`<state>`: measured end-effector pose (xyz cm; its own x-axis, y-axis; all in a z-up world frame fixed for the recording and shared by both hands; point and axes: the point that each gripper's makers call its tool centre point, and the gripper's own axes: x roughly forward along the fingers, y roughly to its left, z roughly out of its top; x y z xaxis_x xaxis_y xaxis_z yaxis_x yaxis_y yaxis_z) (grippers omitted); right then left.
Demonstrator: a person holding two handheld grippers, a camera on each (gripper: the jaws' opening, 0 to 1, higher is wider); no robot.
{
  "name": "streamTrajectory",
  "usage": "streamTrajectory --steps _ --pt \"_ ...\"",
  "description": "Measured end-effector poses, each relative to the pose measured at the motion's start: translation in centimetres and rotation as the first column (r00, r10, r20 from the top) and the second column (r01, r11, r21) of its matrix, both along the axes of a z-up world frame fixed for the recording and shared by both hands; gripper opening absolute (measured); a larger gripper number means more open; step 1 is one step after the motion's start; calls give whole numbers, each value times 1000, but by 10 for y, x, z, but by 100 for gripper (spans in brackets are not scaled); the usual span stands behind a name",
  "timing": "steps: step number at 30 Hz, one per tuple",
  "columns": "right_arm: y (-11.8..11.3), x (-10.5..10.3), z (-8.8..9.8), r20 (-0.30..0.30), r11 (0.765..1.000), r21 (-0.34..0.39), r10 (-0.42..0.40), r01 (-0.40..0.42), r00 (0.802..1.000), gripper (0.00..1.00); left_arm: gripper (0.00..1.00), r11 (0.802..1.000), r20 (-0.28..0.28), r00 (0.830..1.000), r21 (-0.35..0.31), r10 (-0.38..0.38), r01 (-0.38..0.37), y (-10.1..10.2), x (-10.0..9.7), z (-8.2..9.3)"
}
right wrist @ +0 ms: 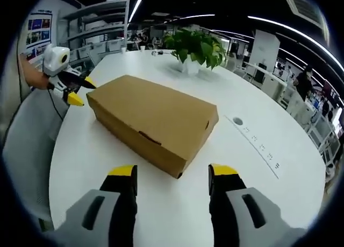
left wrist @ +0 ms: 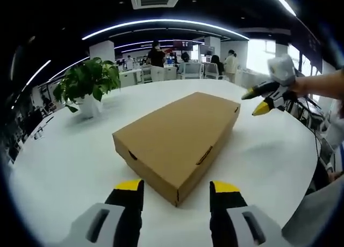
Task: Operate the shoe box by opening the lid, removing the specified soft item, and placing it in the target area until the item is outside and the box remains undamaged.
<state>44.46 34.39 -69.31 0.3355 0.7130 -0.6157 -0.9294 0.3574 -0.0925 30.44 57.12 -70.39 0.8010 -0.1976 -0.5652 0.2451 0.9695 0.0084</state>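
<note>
- Left gripper [left wrist: 176, 189] hung over the near edge of the table [left wrist: 70, 161] with its yellow-tipped jaws spread apart and empty, aimed at a corner of the shoe box [left wrist: 180, 134].
- Right gripper [right wrist: 172, 174] was likewise spread and empty, facing another corner of the same box [right wrist: 153, 123] from the opposite end; it also appeared at the right of the left gripper view [left wrist: 264, 100], held off beyond the box's far end.
- The shoe box lay flat near the middle of the white table, lid fully down, and no soft item could be seen, so presumably it was inside.
- A potted plant [left wrist: 88, 85] stood well apart from the box, toward the far side of the table.
- The step in hand appeared to be the approach before lifting the lid.
- To do it well, one gripper would best steady the base by pressing lightly on a low side wall, while the other caught the lid's lower lip along a long side.
- The lift should go slowly and straight up; cardboard tears or creases if pinched hard or pried from one corner.
- A slot showing on the long side [left wrist: 204, 156] might be a tab to free first, though I could not tell.
</note>
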Motion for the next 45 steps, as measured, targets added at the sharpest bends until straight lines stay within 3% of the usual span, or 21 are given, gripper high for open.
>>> streamTrajectory --steps 15,26,45 --pt "23 8 -21 -80 1000 26 -3 5 997 40 48 997 -9 997 -29 77 -77 -4 15 -4" --pt "27 11 -24 -119 997 53 -48 55 992 37 48 989 -7 990 -45 141 -142 -2 20 -6" --pt "30 -7 -22 -164 981 78 -162 176 973 35 47 992 -31 993 -61 111 -113 9 19 -7"
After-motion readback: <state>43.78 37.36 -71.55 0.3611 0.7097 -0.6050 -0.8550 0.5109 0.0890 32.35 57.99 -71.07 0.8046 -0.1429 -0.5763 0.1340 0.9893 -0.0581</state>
